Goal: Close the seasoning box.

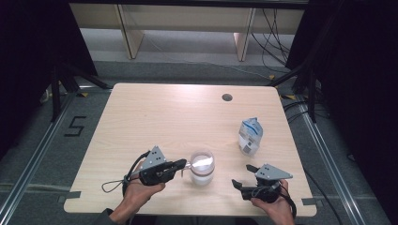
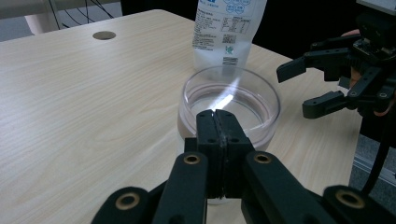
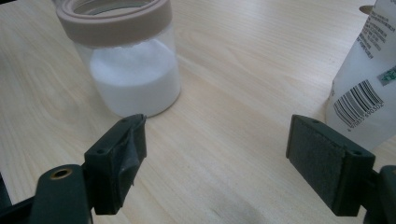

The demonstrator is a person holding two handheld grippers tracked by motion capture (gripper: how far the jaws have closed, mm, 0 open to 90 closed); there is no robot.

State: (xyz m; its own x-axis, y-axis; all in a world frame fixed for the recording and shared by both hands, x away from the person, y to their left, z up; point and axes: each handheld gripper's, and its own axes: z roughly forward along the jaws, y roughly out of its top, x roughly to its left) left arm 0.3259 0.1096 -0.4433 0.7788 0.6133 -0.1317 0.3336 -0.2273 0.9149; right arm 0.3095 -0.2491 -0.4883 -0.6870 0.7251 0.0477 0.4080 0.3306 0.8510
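Note:
A clear jar holding white powder stands near the table's front edge; its wide rim lies just past my left gripper's tips. My left gripper is shut on the handle of a thin silvery spoon that reaches over the jar's mouth, where it shows as a bright streak. My right gripper rests open to the right of the jar, nothing between its pads. The jar stands ahead and left of it. A white and blue pouch stands upright behind, to the right.
The pouch stands close to my right gripper's right jaw. A round cable hole sits near the table's far edge. The wooden table top is bare on the left and middle. Floor rails and cables run beside the table.

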